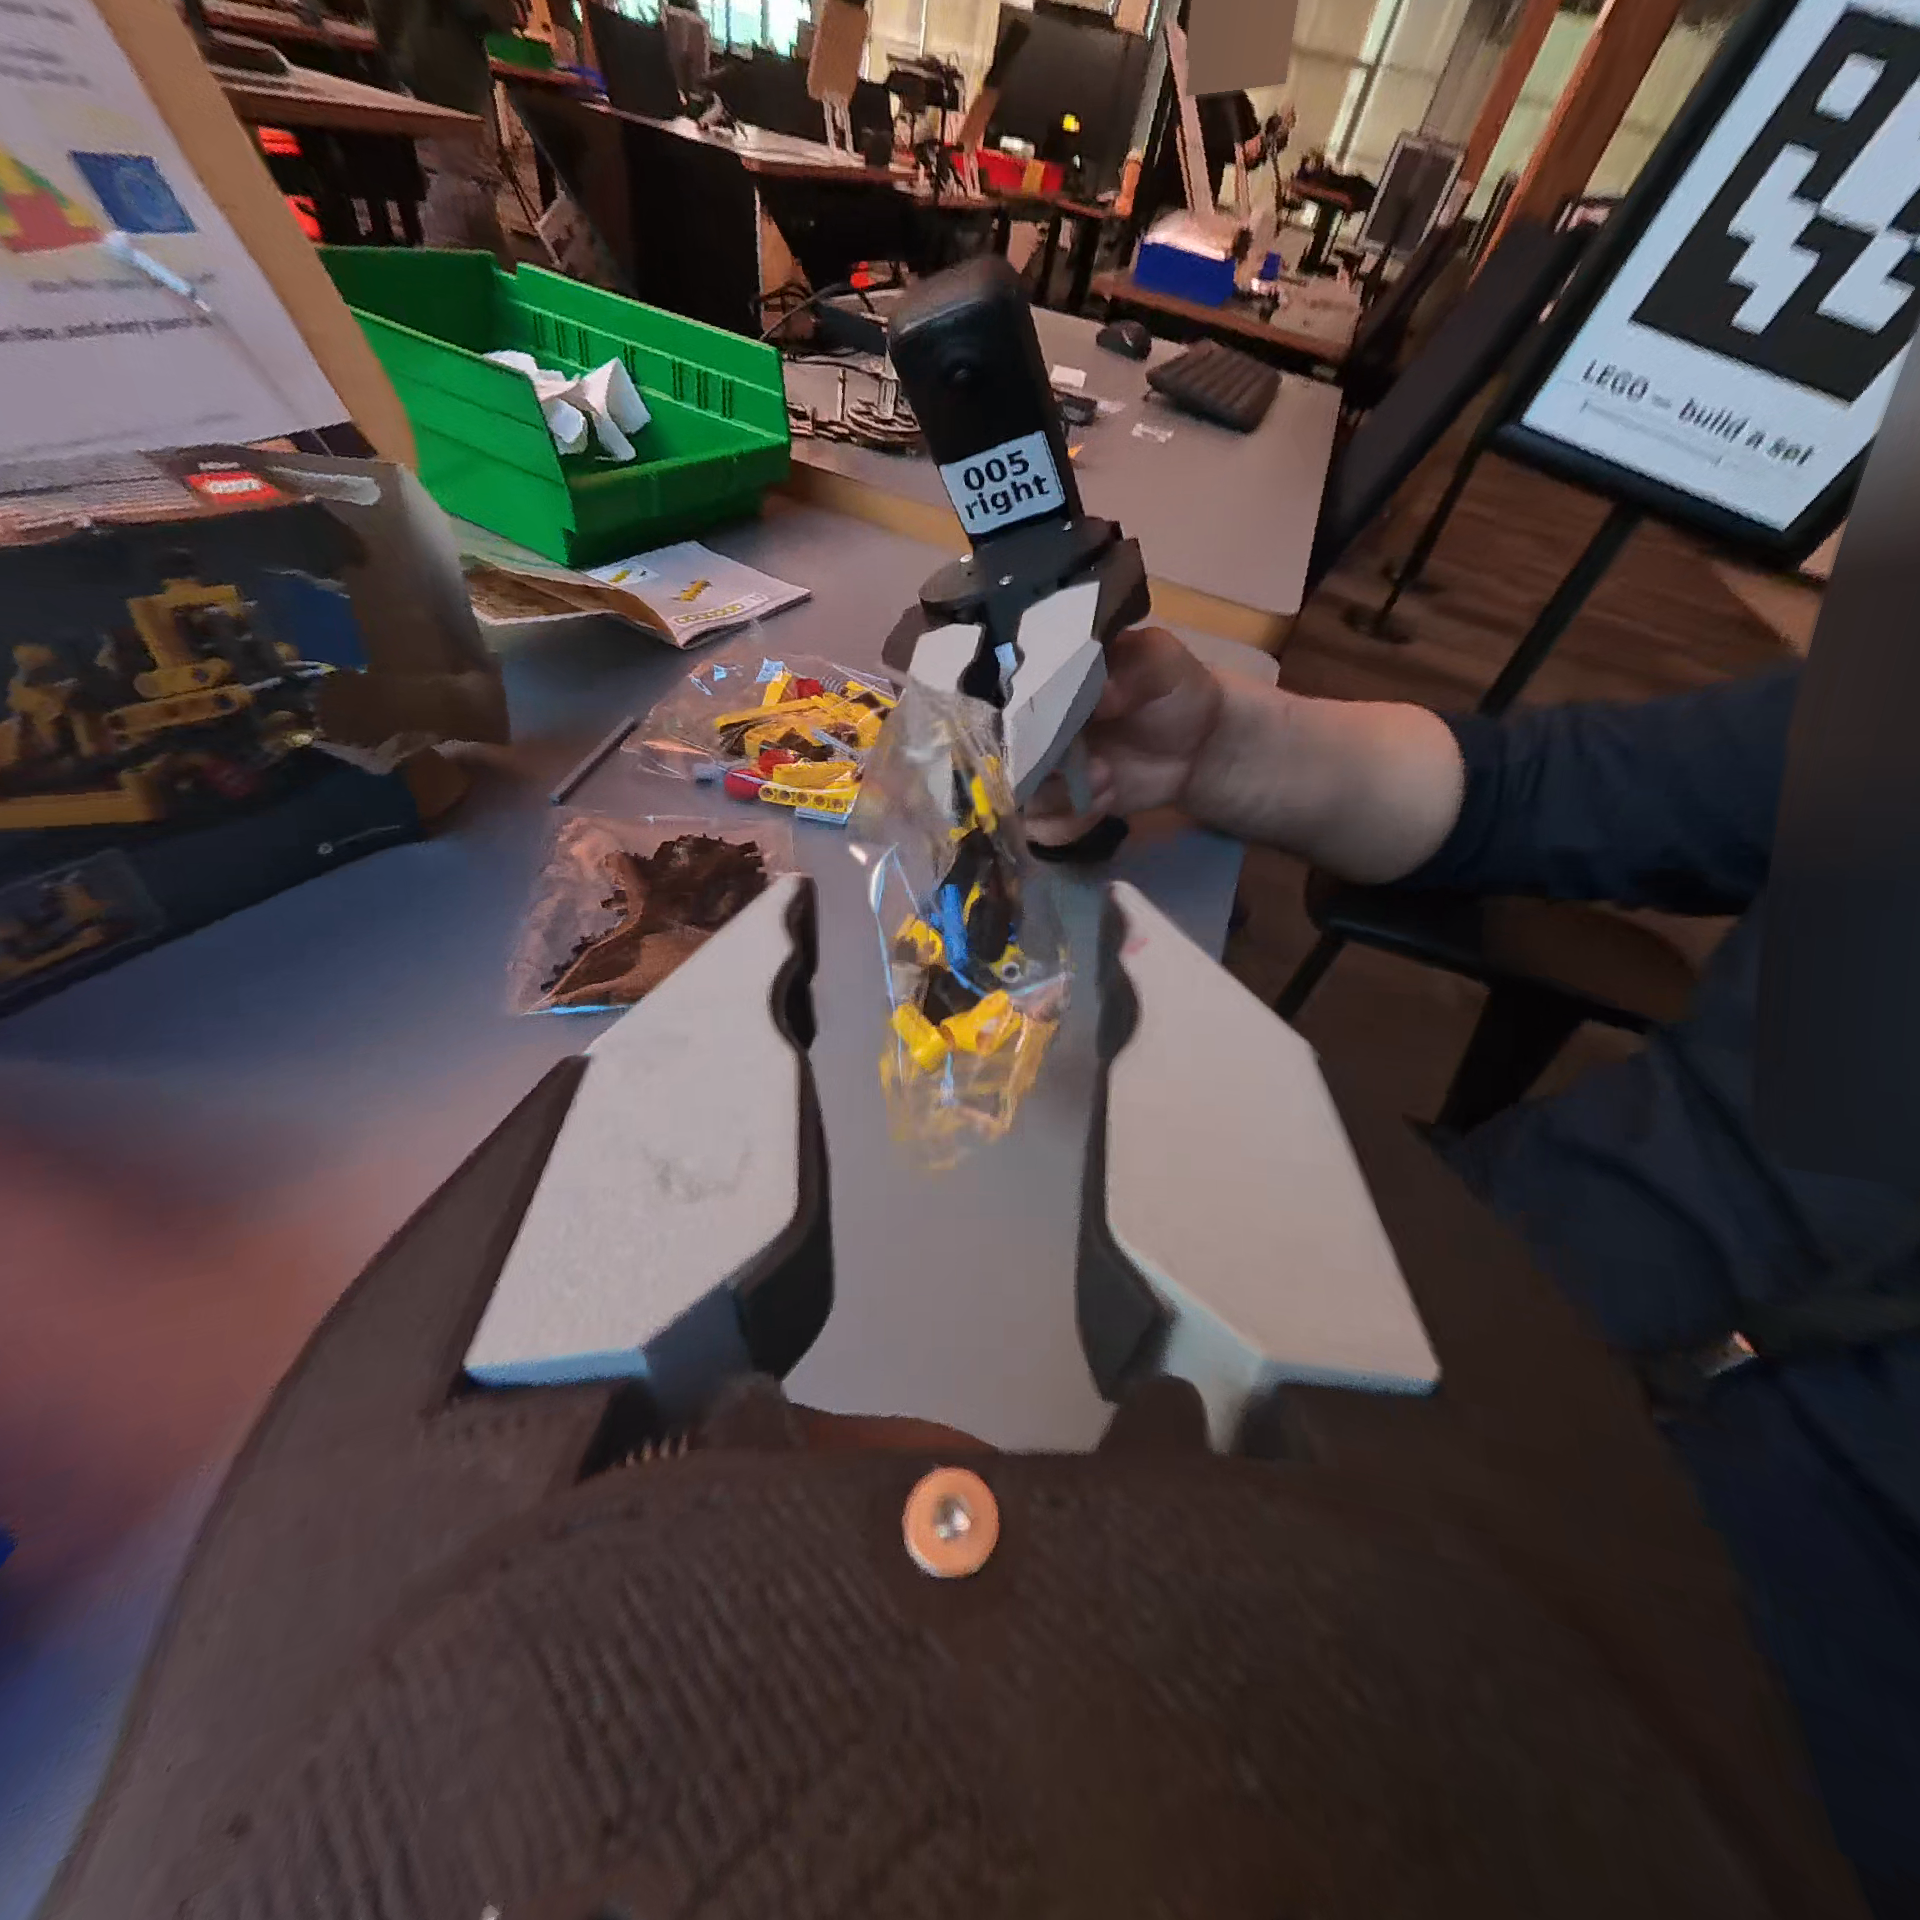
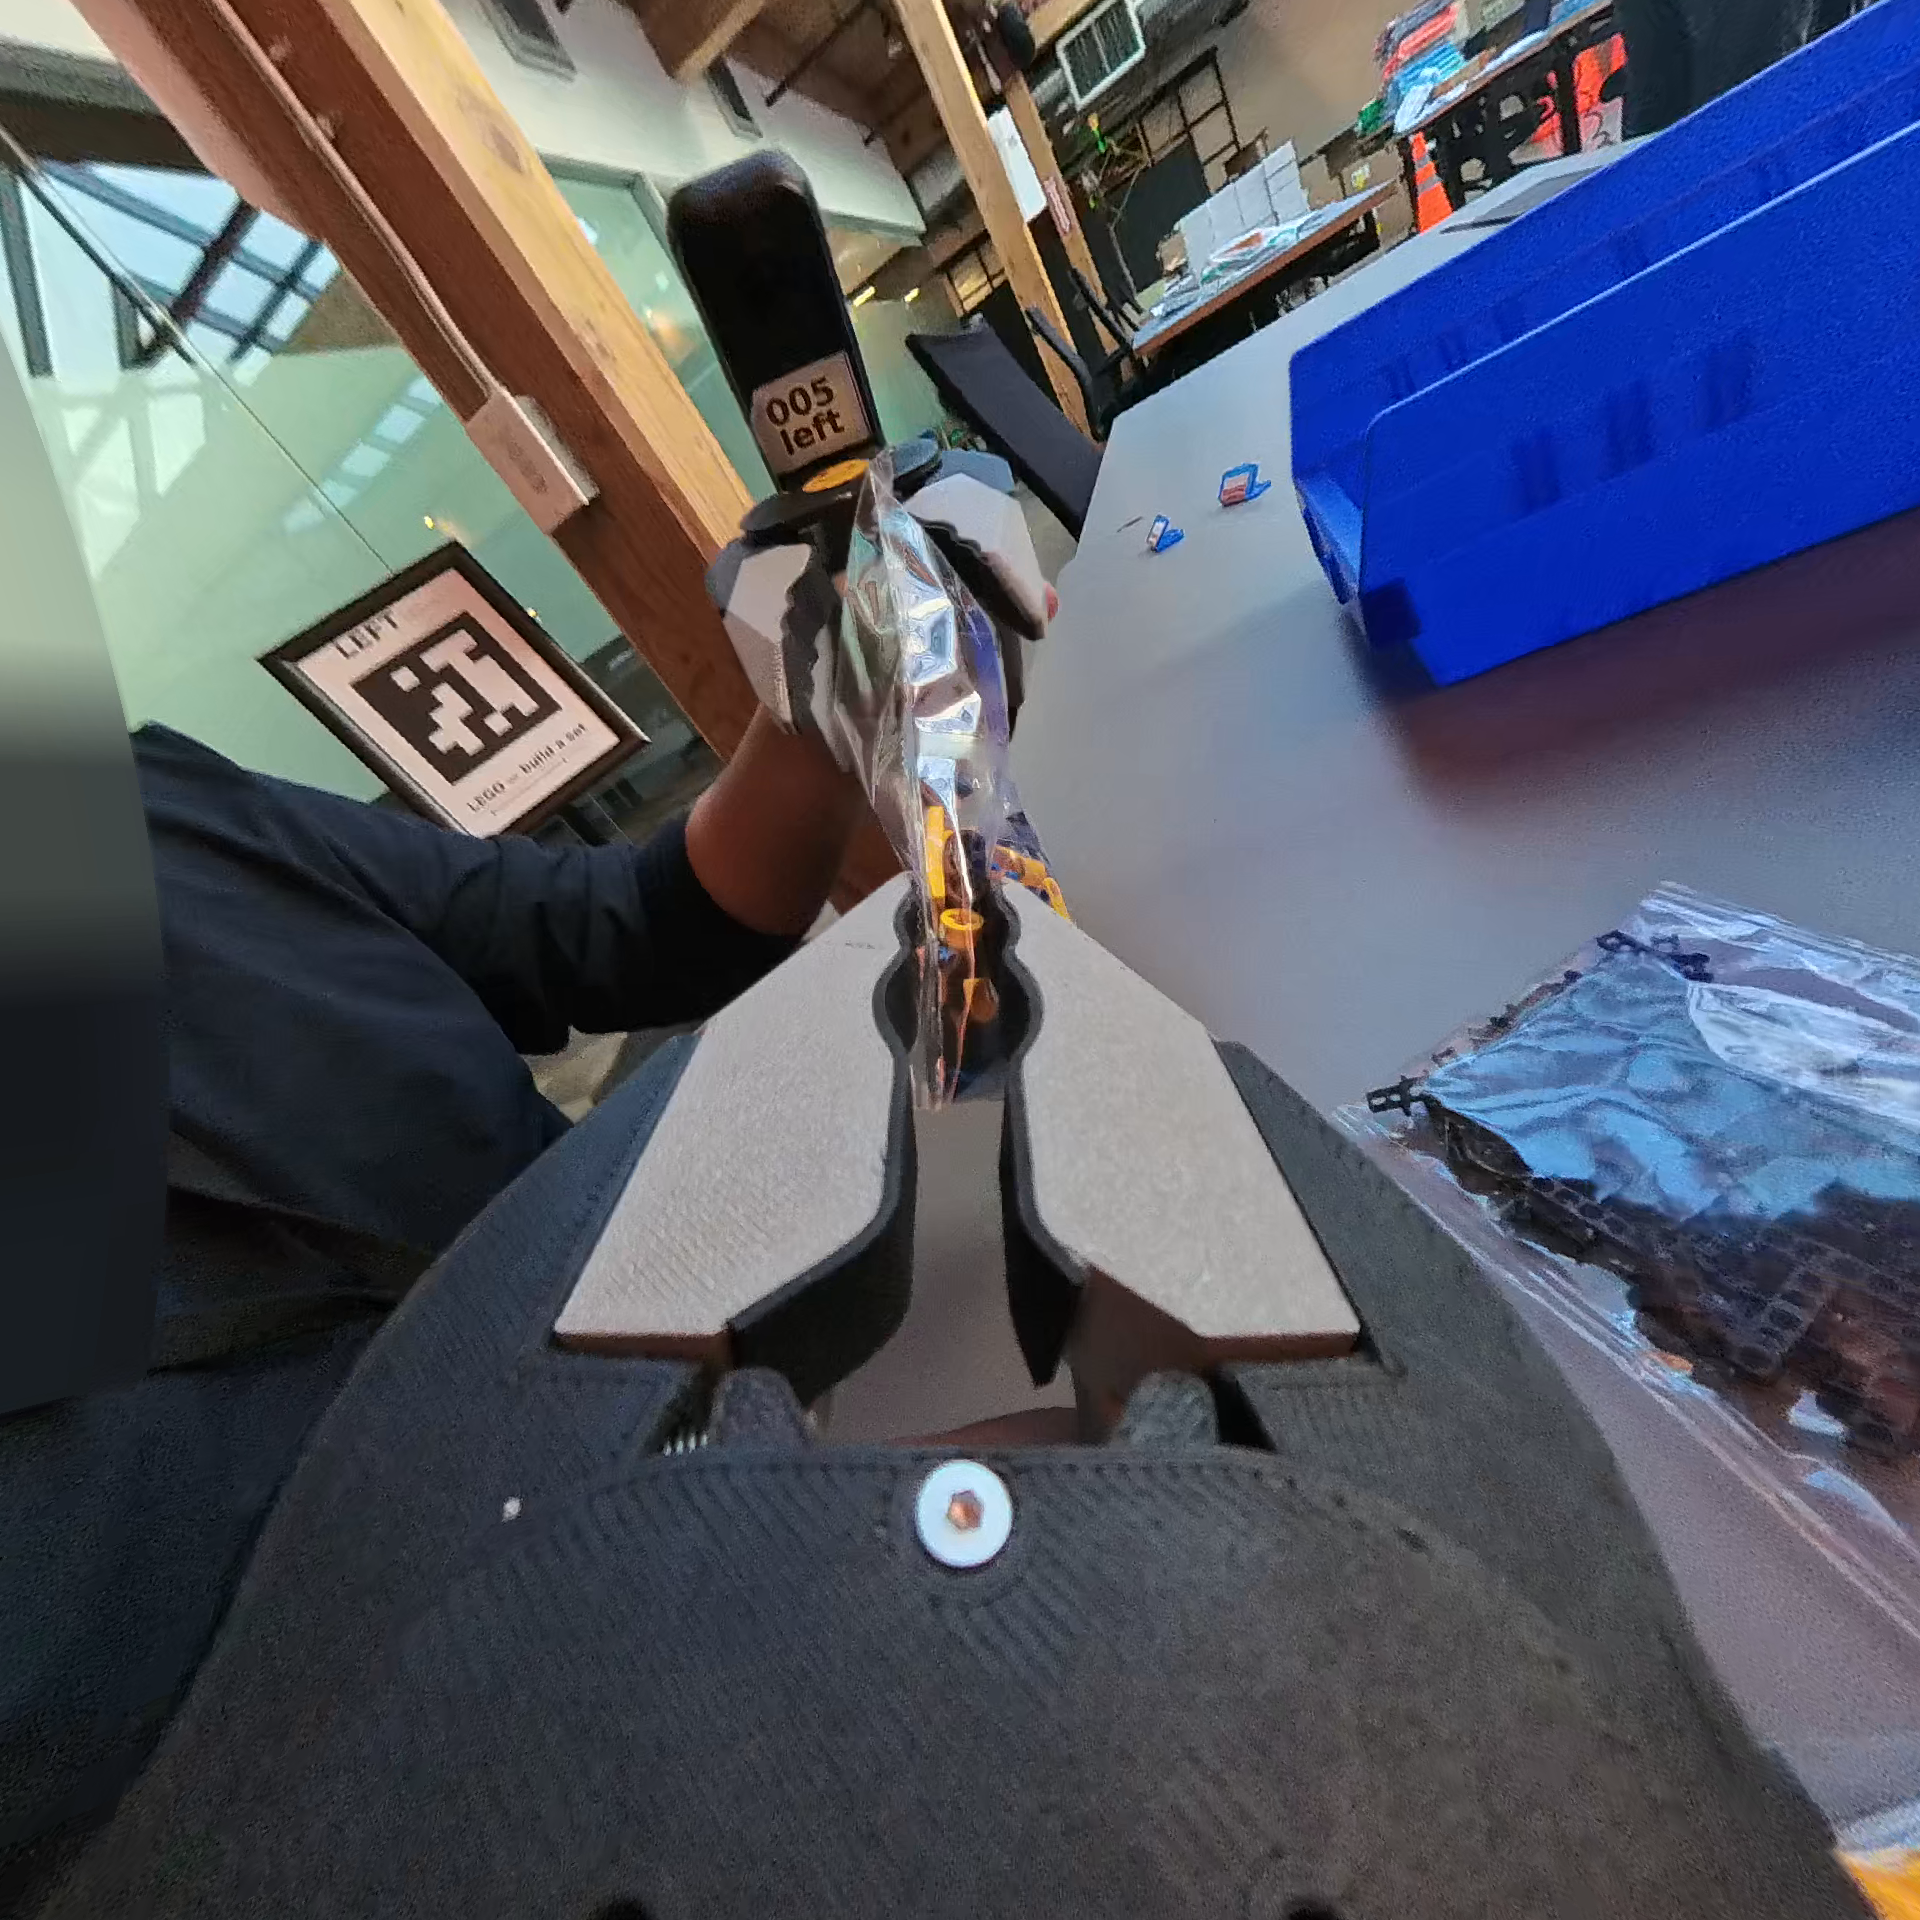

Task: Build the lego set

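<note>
— So, where is the bag of parts [image 1: 961,935] right now?

— It hangs above the counter [image 1: 312,1039] in the middle of the left wrist view, long axis running top to bottom. Your right tongs [image 1: 1003,665] are clamped on its upper edge, and the yellow, black and blue pieces have sunk to the lower end.

— And my left tongs [image 1: 956,935]?

— They stand apart with the bag's heavy lower half between their tips, just beyond them; I can't tell whether either pad touches the plastic. In the right wrist view, the right tongs [image 2: 961,997] are pressed together on the film, and the left tongs [image 2: 883,613] sit open at the bag's far end, upper centre of the frame.

— So which one acts next?

— Likely the left: it's already astride the free end, so closing there should let you pull the bag open. Two more bags [image 1: 769,738] lie on the counter behind.
</note>
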Available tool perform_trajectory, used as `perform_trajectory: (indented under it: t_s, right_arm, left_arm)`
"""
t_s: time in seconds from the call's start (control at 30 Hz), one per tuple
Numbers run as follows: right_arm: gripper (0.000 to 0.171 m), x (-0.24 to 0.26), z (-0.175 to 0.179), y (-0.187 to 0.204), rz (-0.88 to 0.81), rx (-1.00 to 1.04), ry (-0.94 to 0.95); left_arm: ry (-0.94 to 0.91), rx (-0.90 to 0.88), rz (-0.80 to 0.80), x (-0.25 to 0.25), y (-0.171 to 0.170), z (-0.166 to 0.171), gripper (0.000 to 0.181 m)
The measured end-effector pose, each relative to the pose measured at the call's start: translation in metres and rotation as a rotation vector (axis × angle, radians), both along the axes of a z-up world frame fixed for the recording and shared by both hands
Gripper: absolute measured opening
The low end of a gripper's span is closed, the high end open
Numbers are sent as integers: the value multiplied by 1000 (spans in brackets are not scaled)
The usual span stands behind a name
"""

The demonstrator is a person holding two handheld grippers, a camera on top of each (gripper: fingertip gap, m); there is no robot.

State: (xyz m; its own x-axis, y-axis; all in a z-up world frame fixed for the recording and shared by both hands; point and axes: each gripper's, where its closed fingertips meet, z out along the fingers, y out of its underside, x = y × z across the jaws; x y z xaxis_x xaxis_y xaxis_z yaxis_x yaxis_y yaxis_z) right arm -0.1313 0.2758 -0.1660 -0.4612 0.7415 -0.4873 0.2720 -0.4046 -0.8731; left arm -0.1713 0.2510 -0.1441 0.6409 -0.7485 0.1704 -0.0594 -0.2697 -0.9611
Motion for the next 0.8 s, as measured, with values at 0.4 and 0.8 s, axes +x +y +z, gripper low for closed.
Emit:
perform_trajectory:
  t_s: [0.4, 0.8]
  right_arm:
    - [7, -2, 7, -15, -149, 544, 154]
    - [6, -2, 15, -15, -348, 1019, 281]
  left_arm:
    - [165, 207, 55, -8, 3, 6, 0]
    - [89, 268, 26, -13, -12, 29, 31]
